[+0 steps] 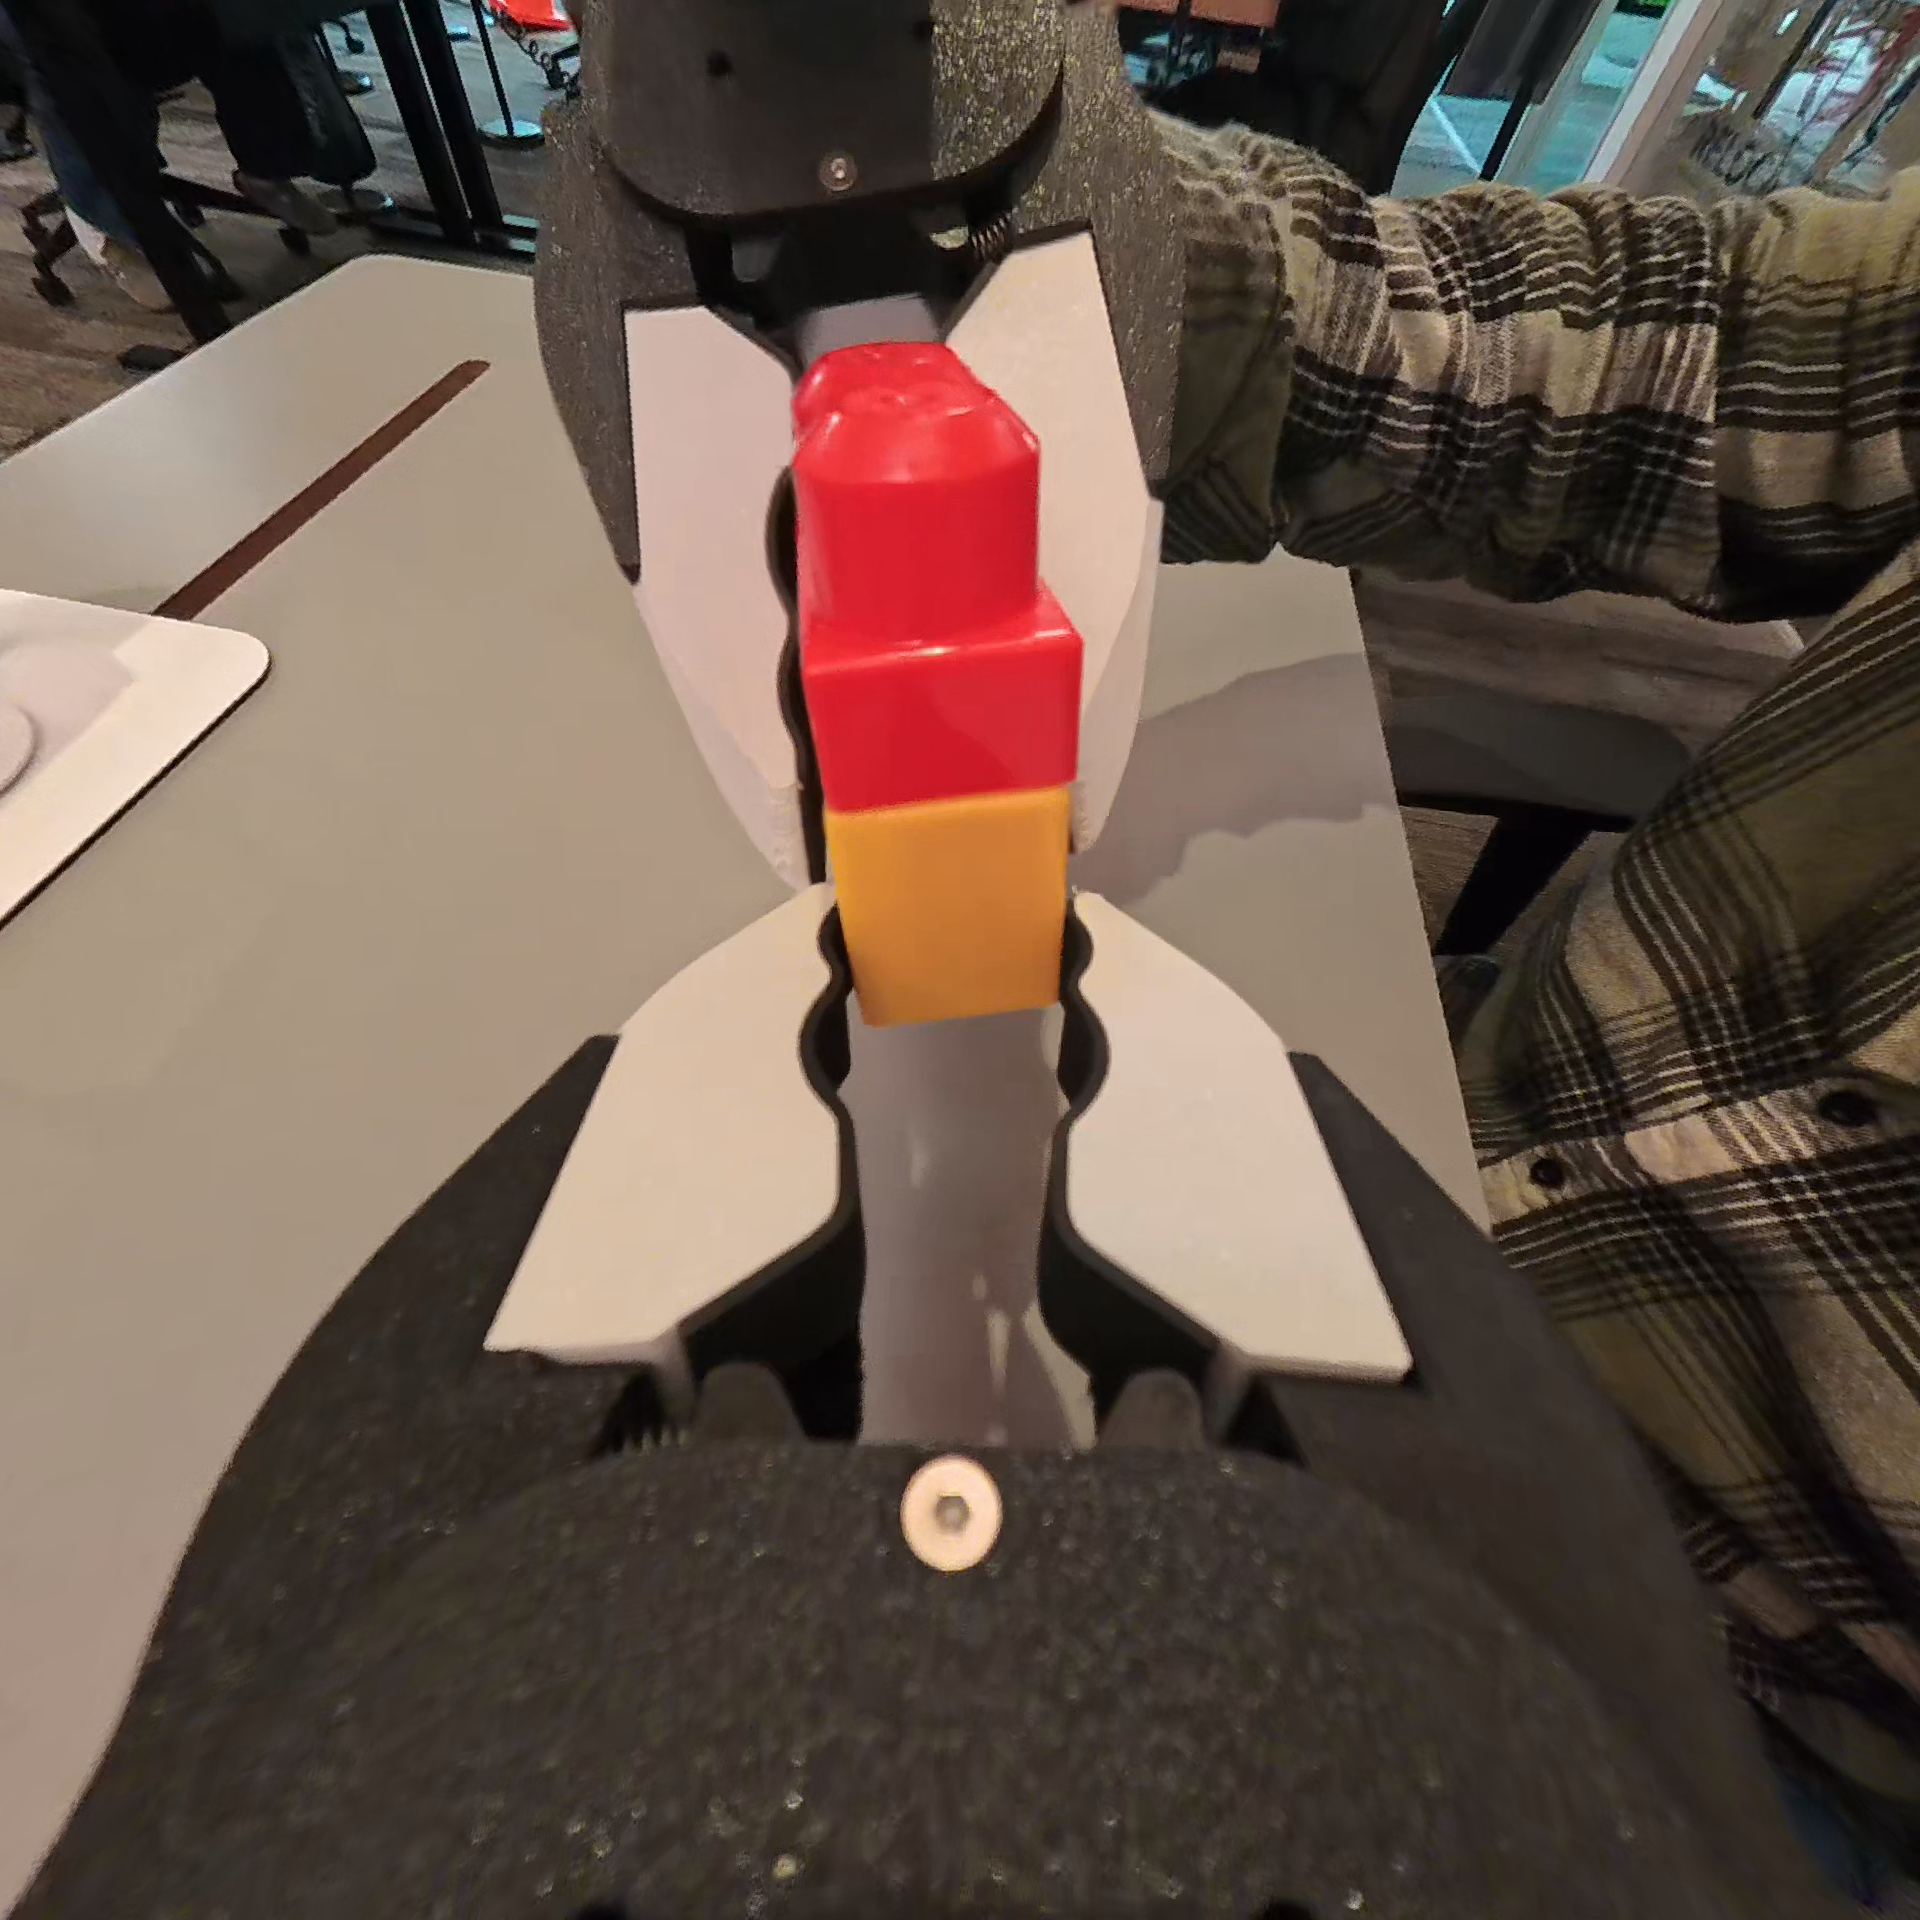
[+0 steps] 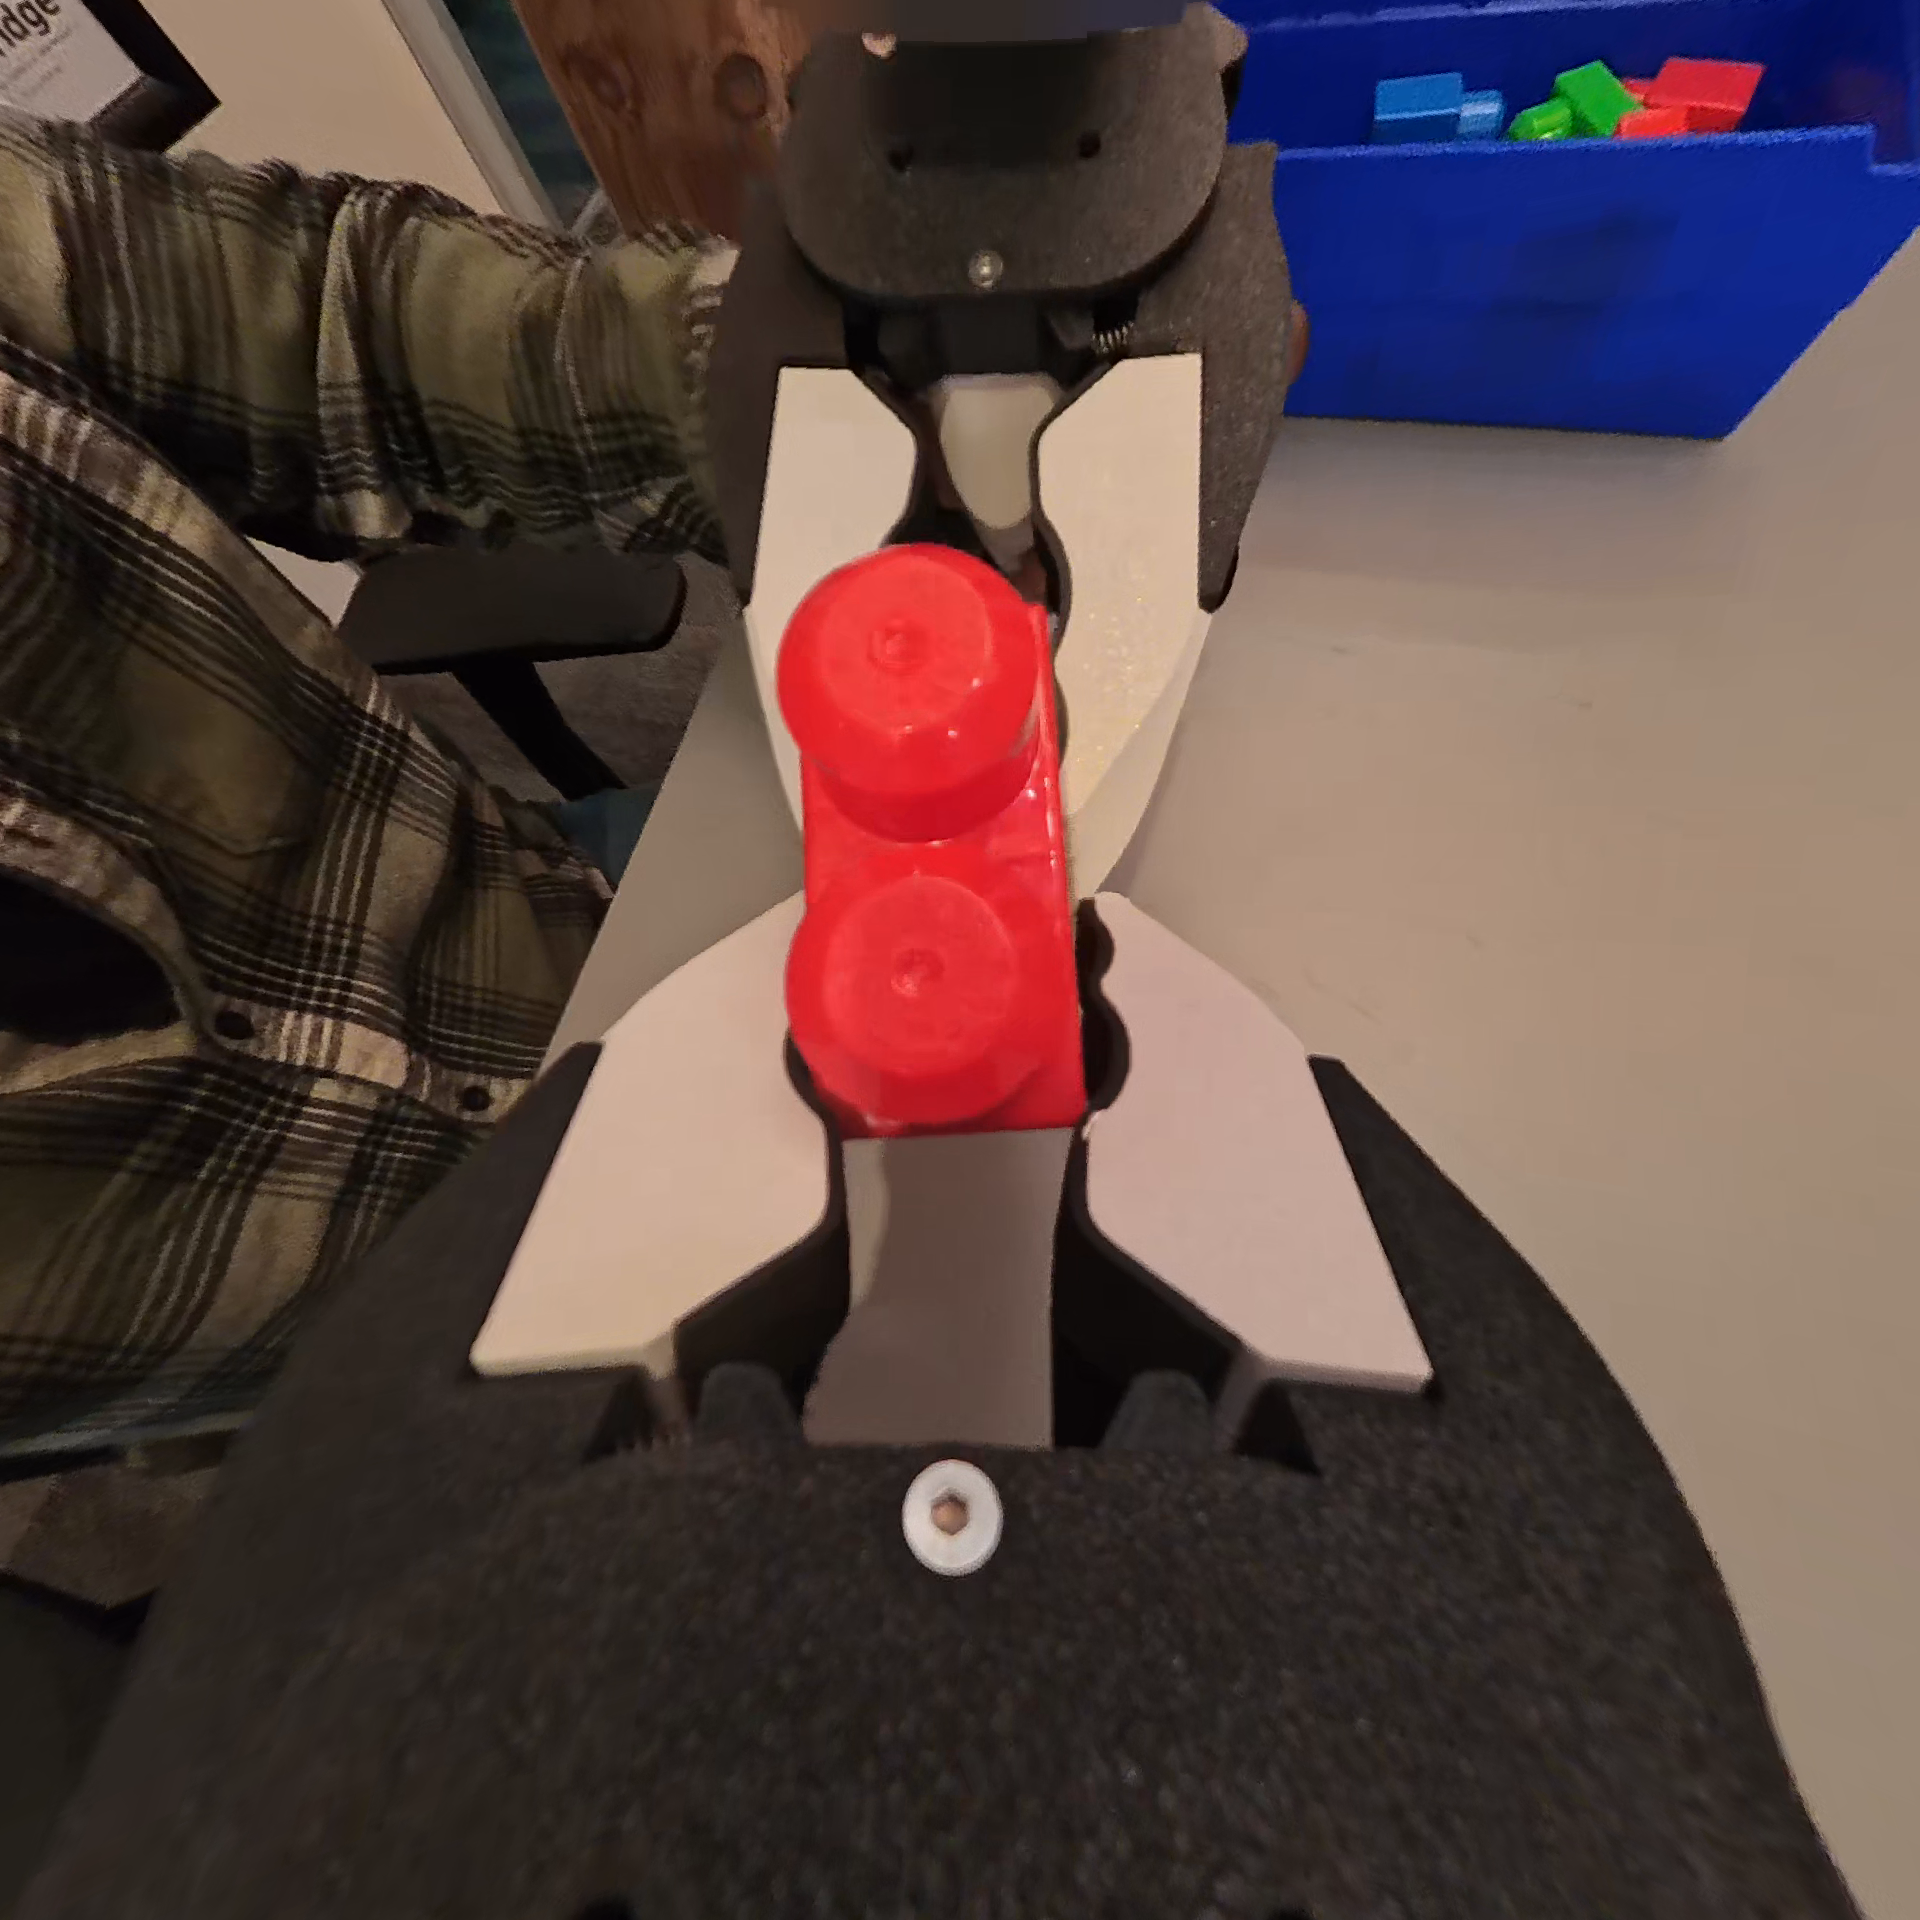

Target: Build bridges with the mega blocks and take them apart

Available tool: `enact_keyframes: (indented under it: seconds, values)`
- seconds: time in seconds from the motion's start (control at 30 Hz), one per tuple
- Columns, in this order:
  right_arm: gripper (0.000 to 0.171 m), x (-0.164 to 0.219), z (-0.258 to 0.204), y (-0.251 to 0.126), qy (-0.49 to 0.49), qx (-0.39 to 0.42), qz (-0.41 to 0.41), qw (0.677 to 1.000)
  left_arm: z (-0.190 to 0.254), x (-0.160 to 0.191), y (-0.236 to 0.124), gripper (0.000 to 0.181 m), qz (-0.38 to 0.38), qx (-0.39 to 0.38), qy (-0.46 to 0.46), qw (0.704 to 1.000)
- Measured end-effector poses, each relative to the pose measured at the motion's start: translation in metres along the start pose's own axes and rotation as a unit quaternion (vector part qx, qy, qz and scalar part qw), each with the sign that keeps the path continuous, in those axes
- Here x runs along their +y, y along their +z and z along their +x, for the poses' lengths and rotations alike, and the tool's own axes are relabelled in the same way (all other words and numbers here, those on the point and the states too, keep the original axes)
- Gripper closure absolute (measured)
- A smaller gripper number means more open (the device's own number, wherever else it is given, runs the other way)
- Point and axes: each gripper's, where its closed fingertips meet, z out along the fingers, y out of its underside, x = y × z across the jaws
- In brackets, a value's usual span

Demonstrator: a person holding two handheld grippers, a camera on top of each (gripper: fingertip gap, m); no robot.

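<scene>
**Two grippers clamped on one red-and-yellow block pair, held above the table**

Left wrist view, left to right. At the far left a white tray (image 1: 135, 707) lies on the grey table (image 1: 416, 831). In the centre, the left gripper (image 1: 956, 935) has its fingers closed on the sides of a yellow block (image 1: 951, 904), which is joined flush to a red block (image 1: 935, 623). The right gripper (image 1: 935, 540) faces it from the far side, its fingers closed on the red block. At the right a plaid sleeve (image 1: 1558, 416) reaches toward that gripper.

Right wrist view, left to right. The plaid sleeve (image 2: 312, 364) fills the left side. In the centre the right gripper (image 2: 935, 1039) is clamped on the two-stud red block (image 2: 925, 883), studs toward the camera; the yellow block is hidden behind it. The left gripper (image 2: 997, 644) is seen opposite. At the upper right a blue bin (image 2: 1558, 291) of loose blocks (image 2: 1579, 104) stands on the table (image 2: 1558, 831), well apart from the grippers.

Step in hand, as judged: either pressing the pair together or pulling it apart; the pictures do not settle which. Either way, keep both clamps firm and the two grippers in one line along the stud axis. To separate, a slight rocking bend at the seam should free the studs more readily than a straight pull; to join, press squarely until the seam closes all round. The smooth plastic may slip if the grip slackens.
</scene>
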Motion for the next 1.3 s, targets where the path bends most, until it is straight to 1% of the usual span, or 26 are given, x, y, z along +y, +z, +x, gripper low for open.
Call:
enact_keyframes:
  seconds: [0.03,0.1,0.27,0.33,0.43,0.57,0.63,0.67,0.8,1.03,1.1,1.3]
  values:
    - [0.126,-0.003,-0.002,-0.003,-0.002,-0.004,0.008,1.000,0.001,-0.003,-0.001,0.145,0.013,-0.001,0.001,1.000]
    - [0.117,-0.014,-0.008,-0.010,0.003,-0.021,0.044,0.999,0.001,-0.010,-0.004,0.145,0.045,-0.005,0.003,0.999]
    - [0.103,-0.022,-0.002,-0.030,0.005,0.013,0.102,0.995,-0.001,-0.019,-0.010,0.145,0.104,0.003,-0.029,0.994]
    - [0.102,-0.025,0.001,-0.037,0.022,0.017,0.135,0.990,0.000,-0.024,-0.014,0.145,0.129,0.012,-0.042,0.991]
    - [0.108,-0.027,0.002,-0.039,0.041,0.014,0.175,0.984,0.001,-0.030,-0.019,0.145,0.158,0.018,-0.052,0.986]
    - [0.119,-0.032,0.000,-0.035,0.046,0.013,0.197,0.979,0.001,-0.037,-0.023,0.145,0.173,0.020,-0.063,0.983]
    - [0.134,-0.036,-0.002,-0.035,0.046,0.009,0.208,0.977,0.001,-0.037,-0.022,0.145,0.169,0.019,-0.065,0.983]
    - [0.136,-0.038,-0.001,-0.035,0.044,0.014,0.212,0.976,0.002,-0.039,-0.022,0.145,0.172,0.020,-0.067,0.983]
    - [0.136,-0.040,0.000,-0.036,0.038,0.042,0.206,0.977,-0.002,-0.035,-0.020,0.145,0.147,-0.024,-0.055,0.987]
    - [0.136,-0.034,0.001,-0.031,0.049,0.073,0.197,0.976,-0.007,-0.030,-0.022,0.147,0.135,-0.059,-0.056,0.988]
    - [0.136,-0.035,0.001,-0.033,0.050,0.074,0.212,0.973,-0.008,-0.033,-0.022,0.147,0.140,-0.062,-0.058,0.987]
    - [0.136,-0.040,-0.003,-0.033,0.028,0.068,0.216,0.974,-0.002,-0.037,-0.026,0.146,0.150,-0.047,-0.034,0.987]
